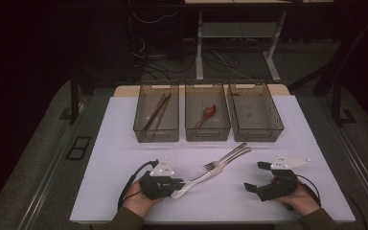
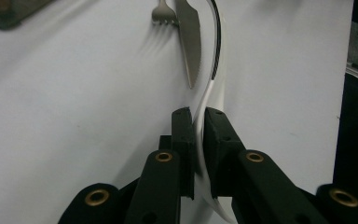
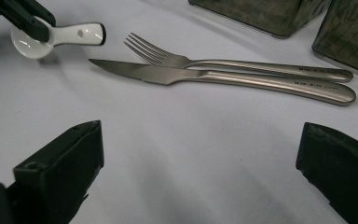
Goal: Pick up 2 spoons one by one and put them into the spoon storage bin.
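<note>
White table (image 1: 124, 201), three bins (image 1: 207, 117) behind for sorting. Left gripper (image 2: 196, 140) pinching white spoon (image 2: 212, 93) for lifting; right gripper (image 3: 200, 163) gaping wide, idling near fork (image 3: 177, 59), knife (image 3: 168, 73).

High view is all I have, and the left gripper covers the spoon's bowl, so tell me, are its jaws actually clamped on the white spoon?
Observer: Yes. In the left gripper view the left gripper has both pads pressed on the white spoon, which passes edge-on between them.
Operator: Where along the spoon is it gripping?
Observer: The right gripper view shows the jaws on the spoon near its round bowl, with the black-tipped handle end sticking out free.
Operator: And the right gripper, anything in it?
Observer: No. The right gripper stands wide open over bare white table, with the knife and the fork lying side by side beyond its jaws.
</note>
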